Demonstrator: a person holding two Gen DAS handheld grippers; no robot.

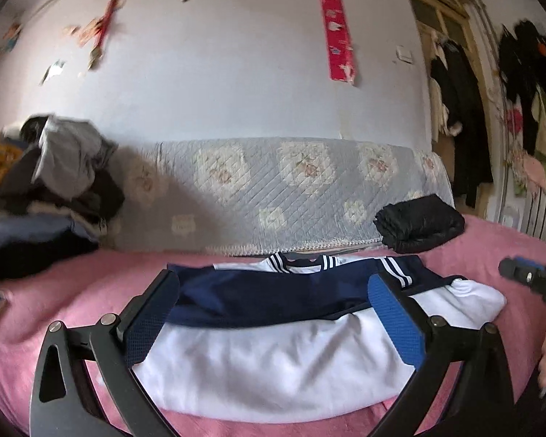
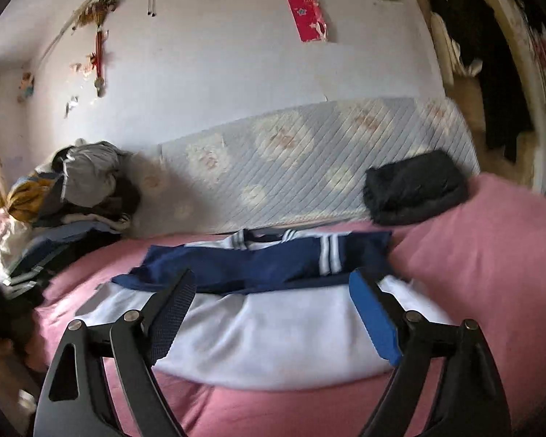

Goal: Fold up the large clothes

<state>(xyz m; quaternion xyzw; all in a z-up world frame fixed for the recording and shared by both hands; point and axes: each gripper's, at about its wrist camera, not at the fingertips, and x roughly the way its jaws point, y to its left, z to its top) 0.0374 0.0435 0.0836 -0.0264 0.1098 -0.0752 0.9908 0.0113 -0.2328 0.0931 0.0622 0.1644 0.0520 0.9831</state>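
A navy and white jacket (image 1: 273, 349) lies folded on the pink bed cover, white body toward me, navy part with white stripes at the back. It also shows in the right wrist view (image 2: 273, 331). My left gripper (image 1: 273, 291) is open and empty, held above the jacket. My right gripper (image 2: 273, 287) is open and empty above the same jacket; its tip also shows at the right edge of the left wrist view (image 1: 531, 276).
A folded black garment (image 1: 418, 222) lies at the back right against a quilted floral cushion (image 1: 273, 185). A pile of clothes (image 1: 54, 189) sits at the back left. Dark clothes (image 1: 527, 91) hang on the right wall. The pink bed cover (image 2: 491, 247) extends right.
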